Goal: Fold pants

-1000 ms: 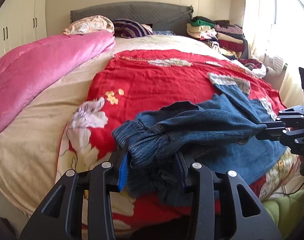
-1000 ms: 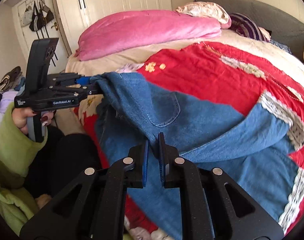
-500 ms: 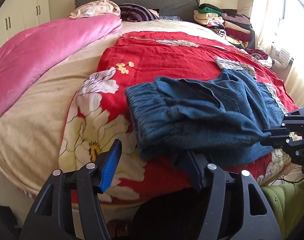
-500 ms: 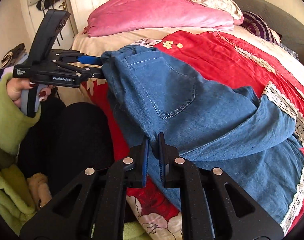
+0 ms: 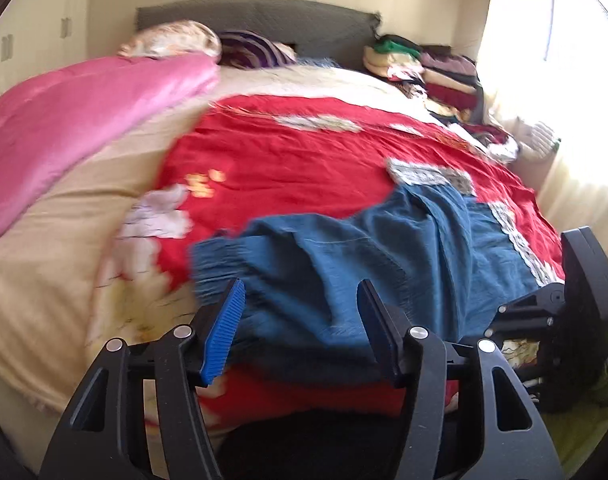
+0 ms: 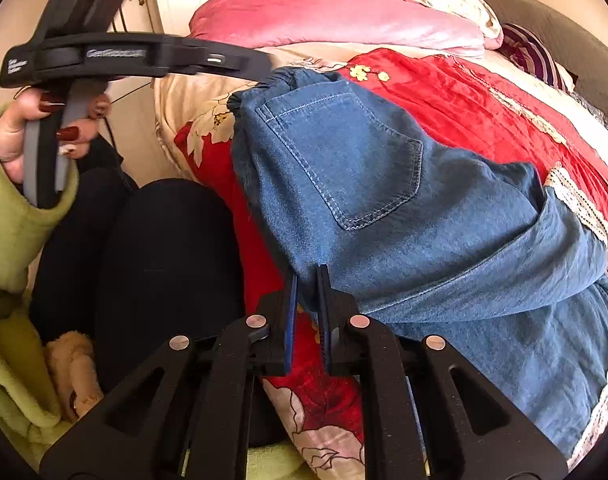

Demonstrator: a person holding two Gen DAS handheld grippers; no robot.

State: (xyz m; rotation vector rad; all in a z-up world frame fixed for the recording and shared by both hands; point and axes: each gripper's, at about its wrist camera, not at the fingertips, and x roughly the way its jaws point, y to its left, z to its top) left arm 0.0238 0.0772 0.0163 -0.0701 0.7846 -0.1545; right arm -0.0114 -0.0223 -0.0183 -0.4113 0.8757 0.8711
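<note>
1. Two grippers work one pair of blue denim pants (image 6: 403, 200), which lies on the red floral bedspread (image 5: 304, 152) at the near edge of the bed (image 5: 44, 280), toward its right side in the left wrist view

2. In the right wrist view the right gripper (image 6: 307, 300) has its jaws pressed together on a near fold of the denim, just below the back pocket (image 6: 343, 160)

3. In the left wrist view the left gripper (image 5: 300, 320) has its jaws spread wide, the elastic waistband (image 5: 220, 264) just beyond the blue pad (image 5: 224, 328); this view is blurred, so whether cloth touches the pads cannot be told

4. Only the right jaws appear to hold the cloth, so any pull would probably drag the whole garment sideways and undo the fold, since the free waistband end would trail behind

5. Because the pants sit at the bed edge, a tug toward the person could slide them off onto the lap below

6. A thin pinch on one layer may slip, letting the upper layer shift out of line with the lower one

7. The long axis runs from the gathered waistband at the near left toward the lace-trimmed hems (image 6: 583, 208) at the far right, and the pocket faces up

8. One leg is folded across the other, and the upper edge is not lined up with the lower
</note>
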